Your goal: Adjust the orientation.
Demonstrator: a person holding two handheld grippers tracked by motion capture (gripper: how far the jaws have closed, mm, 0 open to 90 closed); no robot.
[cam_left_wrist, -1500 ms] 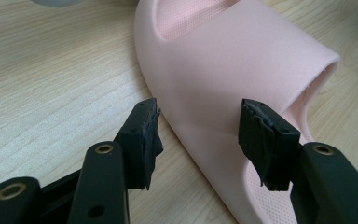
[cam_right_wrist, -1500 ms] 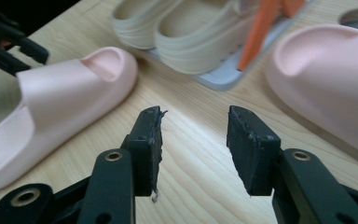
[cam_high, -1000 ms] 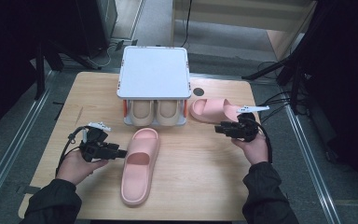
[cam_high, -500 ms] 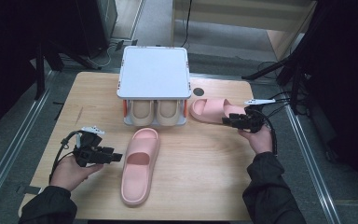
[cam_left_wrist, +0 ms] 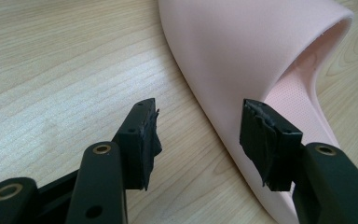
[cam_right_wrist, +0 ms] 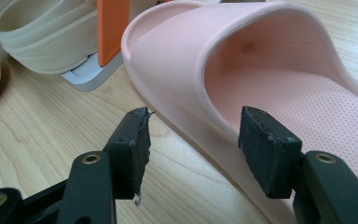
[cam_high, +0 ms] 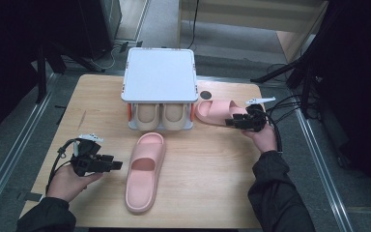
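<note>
Both tools spread, left beside near slide, right at far slide; light, soft foam — pinch sidewall rim.

No writing, label, brand mark, number or sign can be read anywhere: none on the two pink foam slide sandals, the beige pair under the white-topped rack, the black grippers, or the pale wooden table.
</note>
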